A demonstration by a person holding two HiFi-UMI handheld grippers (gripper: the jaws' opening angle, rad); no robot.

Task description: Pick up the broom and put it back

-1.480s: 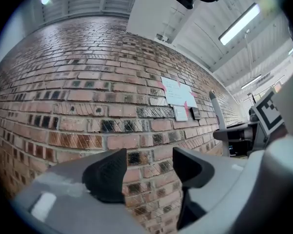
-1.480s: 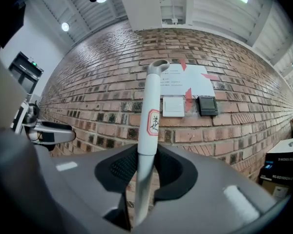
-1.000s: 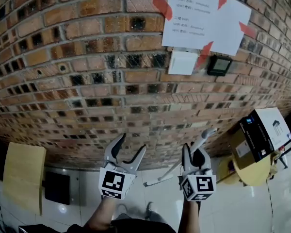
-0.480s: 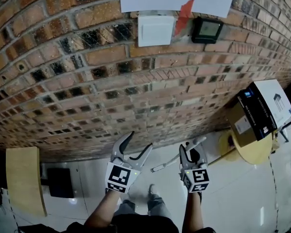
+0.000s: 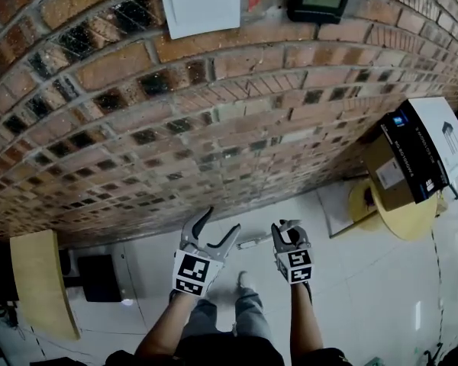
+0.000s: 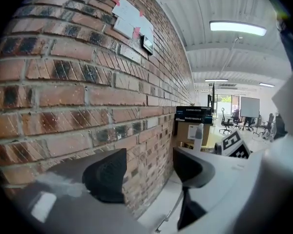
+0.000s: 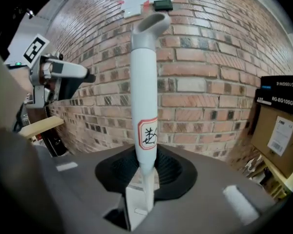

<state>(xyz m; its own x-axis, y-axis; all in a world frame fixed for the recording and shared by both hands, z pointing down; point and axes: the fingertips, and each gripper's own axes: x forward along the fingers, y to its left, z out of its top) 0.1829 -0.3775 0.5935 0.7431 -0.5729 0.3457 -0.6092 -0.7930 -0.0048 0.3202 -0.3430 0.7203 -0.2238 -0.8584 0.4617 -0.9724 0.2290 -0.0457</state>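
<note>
The broom [image 7: 144,96] is in the right gripper [image 7: 144,172]. Its fingers are shut tight on the white handle, which stands straight up in front of the brick wall [image 7: 210,82]. Only the right gripper view shows the loop on top of the handle and the red-edged sticker [image 7: 147,133] on it.

The head view shows something else. A thin stick [image 5: 252,243] of the broom runs from the right gripper out to the left, above the white floor [image 5: 366,296]. The left gripper view shows the low end of that stick, with small prongs on it.

The left gripper [image 5: 220,223] is just beside the right one. Its fingers are wide apart, with nothing held between them. Off to the right, a cardboard box [image 5: 389,175] sits on a round yellow table [image 5: 401,223].
</note>
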